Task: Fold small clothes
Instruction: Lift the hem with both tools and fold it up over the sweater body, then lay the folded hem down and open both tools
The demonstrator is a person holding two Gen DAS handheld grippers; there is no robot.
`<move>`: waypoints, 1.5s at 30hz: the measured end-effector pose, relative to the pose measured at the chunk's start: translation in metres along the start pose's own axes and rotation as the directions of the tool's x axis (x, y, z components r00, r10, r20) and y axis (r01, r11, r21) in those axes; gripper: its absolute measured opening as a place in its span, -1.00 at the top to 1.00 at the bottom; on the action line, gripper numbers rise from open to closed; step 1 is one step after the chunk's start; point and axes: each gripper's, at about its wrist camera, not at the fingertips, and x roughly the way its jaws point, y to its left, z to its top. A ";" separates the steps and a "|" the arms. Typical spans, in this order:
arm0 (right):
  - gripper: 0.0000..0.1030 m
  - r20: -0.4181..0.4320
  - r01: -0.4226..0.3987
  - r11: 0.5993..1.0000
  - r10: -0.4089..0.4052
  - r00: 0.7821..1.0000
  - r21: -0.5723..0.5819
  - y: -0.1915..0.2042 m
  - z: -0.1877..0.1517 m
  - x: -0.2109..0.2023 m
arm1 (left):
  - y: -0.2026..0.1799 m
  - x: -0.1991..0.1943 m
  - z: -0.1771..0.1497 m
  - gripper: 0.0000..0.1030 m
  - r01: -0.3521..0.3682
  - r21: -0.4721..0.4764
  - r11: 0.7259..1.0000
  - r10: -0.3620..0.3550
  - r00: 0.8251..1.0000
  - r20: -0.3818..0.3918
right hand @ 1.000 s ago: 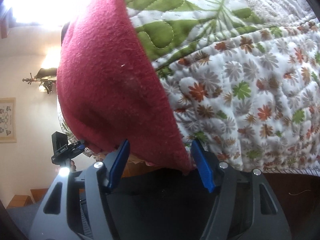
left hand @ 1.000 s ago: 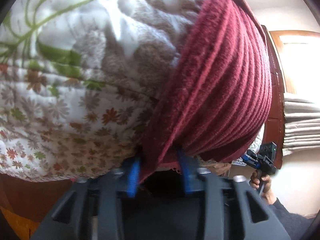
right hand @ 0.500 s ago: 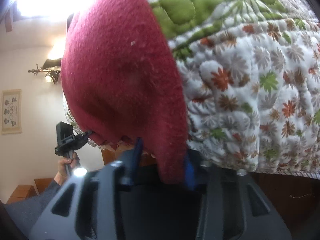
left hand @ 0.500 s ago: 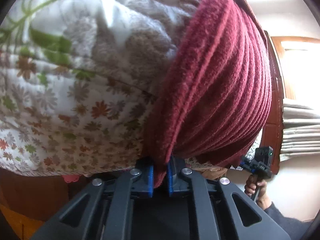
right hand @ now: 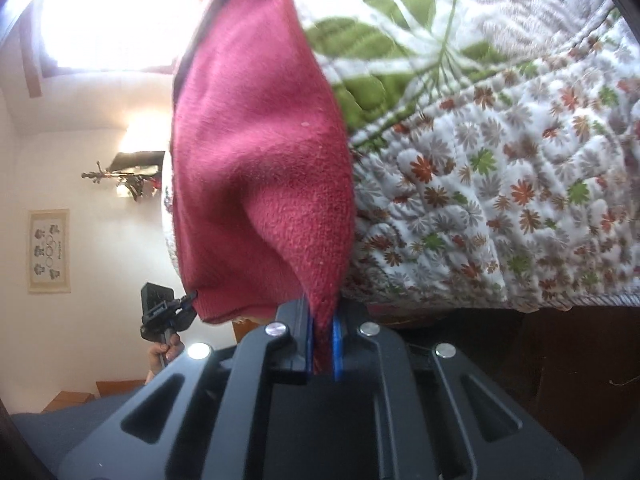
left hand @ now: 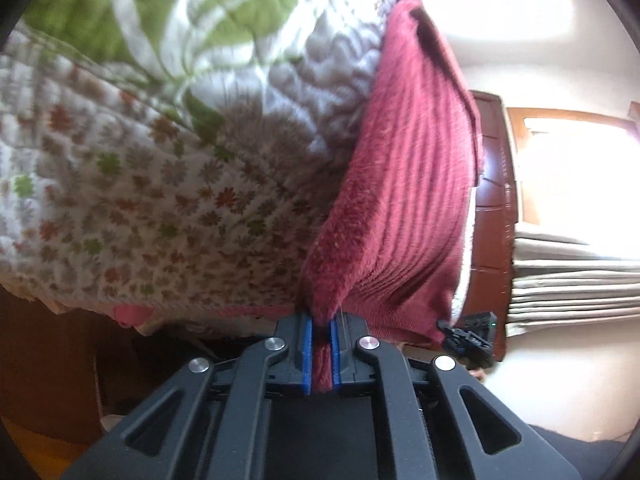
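While both grippers' fingers (left hand: 305,344) pinch, red garment (left hand: 408,200) hangs.

We count one dark red knitted garment (left hand: 404,184), and one floral quilt (left hand: 160,184) behind it. We count two grippers: the left gripper (left hand: 321,326) and the right gripper (right hand: 322,326), each with two blue pads (left hand: 306,344). In the right wrist view we count one hand (right hand: 162,354), one framed picture (right hand: 49,251) and what appears to be one wall ornament (right hand: 120,180); it is too small to confirm.
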 end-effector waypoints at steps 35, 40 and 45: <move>0.88 0.177 -0.219 0.941 0.177 0.968 0.258 0.048 0.193 -0.016 | -0.032 0.021 0.144 0.88 0.409 -0.329 0.851 -0.292 0.889 0.352; 0.82 0.148 -0.220 0.933 0.184 0.972 0.286 0.037 0.203 -0.015 | -0.035 0.026 0.144 0.88 0.403 -0.348 0.846 -0.267 0.886 0.379; 0.76 0.127 -0.256 0.909 0.226 0.966 0.330 0.021 0.218 -0.013 | -0.046 0.031 0.152 0.86 0.392 -0.364 0.845 -0.233 0.882 0.410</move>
